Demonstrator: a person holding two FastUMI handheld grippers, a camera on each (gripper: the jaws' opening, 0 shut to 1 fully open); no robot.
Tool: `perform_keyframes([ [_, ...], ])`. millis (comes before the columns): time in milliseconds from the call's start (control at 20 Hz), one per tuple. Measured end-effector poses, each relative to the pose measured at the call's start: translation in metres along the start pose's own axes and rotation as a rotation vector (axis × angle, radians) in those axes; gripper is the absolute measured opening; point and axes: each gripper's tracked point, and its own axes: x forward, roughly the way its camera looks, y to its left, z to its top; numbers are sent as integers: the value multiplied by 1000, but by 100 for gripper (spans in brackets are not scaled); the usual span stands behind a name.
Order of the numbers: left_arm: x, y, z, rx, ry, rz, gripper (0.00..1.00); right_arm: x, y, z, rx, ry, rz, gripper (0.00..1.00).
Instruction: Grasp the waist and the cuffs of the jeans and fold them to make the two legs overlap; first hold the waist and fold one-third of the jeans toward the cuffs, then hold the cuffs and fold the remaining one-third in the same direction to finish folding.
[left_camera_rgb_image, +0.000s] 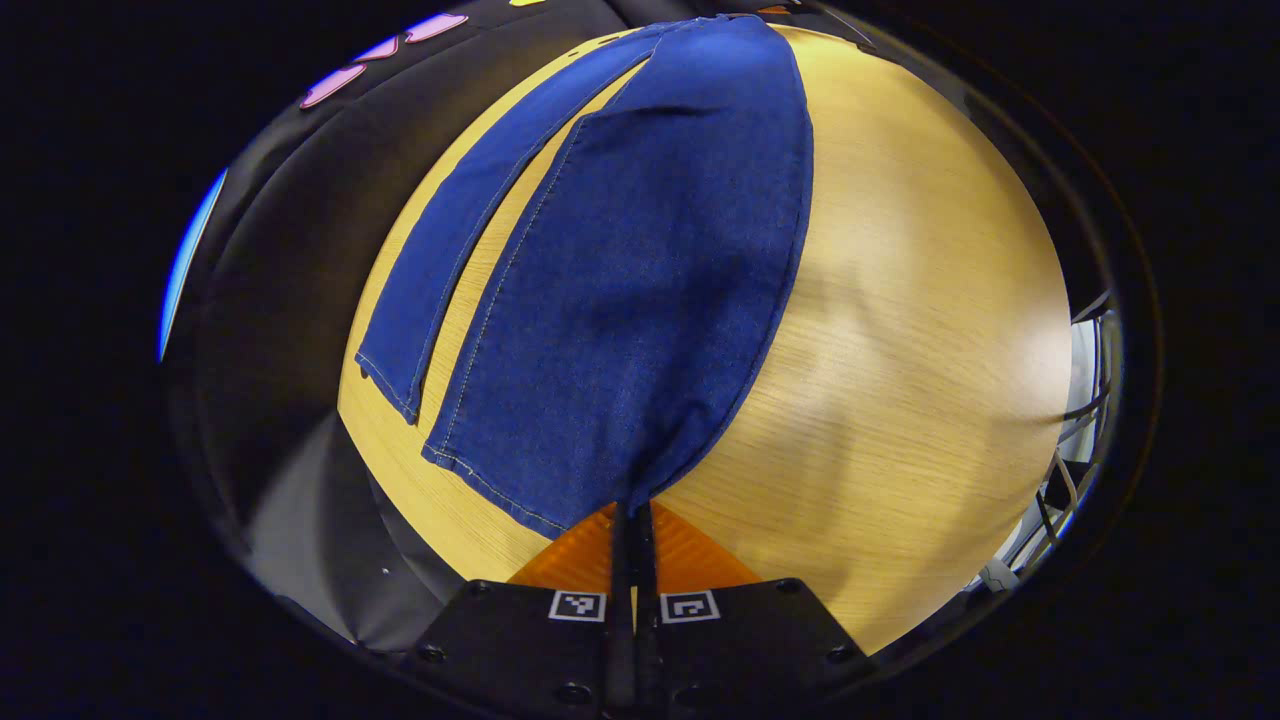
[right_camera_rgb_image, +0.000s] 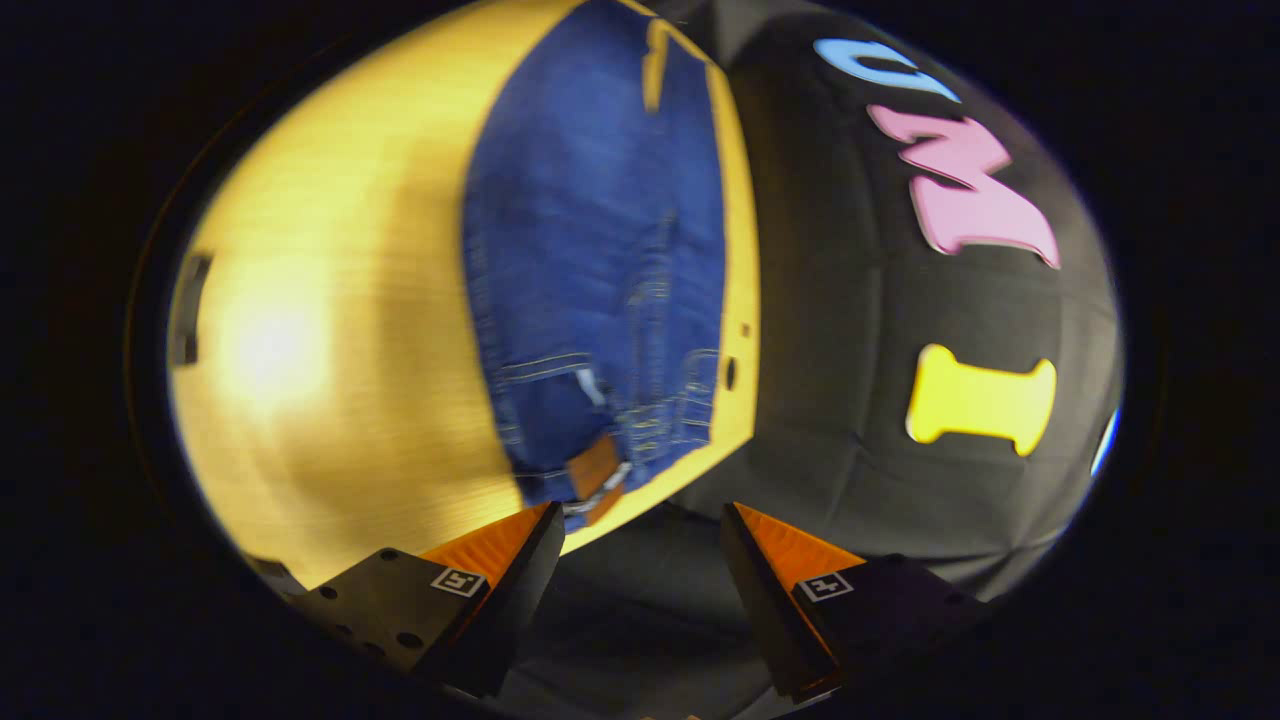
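Note:
Blue jeans (left_camera_rgb_image: 640, 280) lie along a wooden table (left_camera_rgb_image: 920, 300). In the left gripper view my left gripper (left_camera_rgb_image: 632, 505) is shut on the cuff corner of the nearer leg, which rises from the table toward the fingers. The other leg (left_camera_rgb_image: 450, 250) lies flat to its left, a strip of table between them. In the right gripper view, which is blurred, the waist (right_camera_rgb_image: 600, 400) with a brown patch (right_camera_rgb_image: 592, 465) lies at the table's near corner. My right gripper (right_camera_rgb_image: 642, 512) is open just short of the waist, with nothing between its fingers.
The black cloth wall (right_camera_rgb_image: 900, 300) hangs close beside the table's edge along the jeans. Bare tabletop (right_camera_rgb_image: 330, 350) stretches on the other side of the jeans. A white frame (left_camera_rgb_image: 1075, 420) stands past the table's right edge in the left gripper view.

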Motion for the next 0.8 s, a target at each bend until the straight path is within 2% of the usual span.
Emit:
perform_keyframes([
  [50,-1,-1,0,-3,3,0,6,5,16,0,-30,-7,46,97],
  [200,-1,-1,0,-2,7,7,6,30,31,-10,-57,27,73,96],
  [250,-1,-1,0,-6,7,12,1,34,23,-8,-72,22,38,96],
  [300,0,-1,0,-11,4,18,6,38,17,-5,-77,12,16,94],
  [500,1,0,1,-38,1,46,6,68,7,5,-91,-18,-26,92],
  [550,1,0,1,-42,1,52,6,77,8,6,-83,-12,-12,85],
  [700,3,-4,1,-130,8,66,6,95,5,8,-27,17,-9,24],
  [800,2,-9,4,-166,20,73,6,100,9,8,67,10,25,21],
])
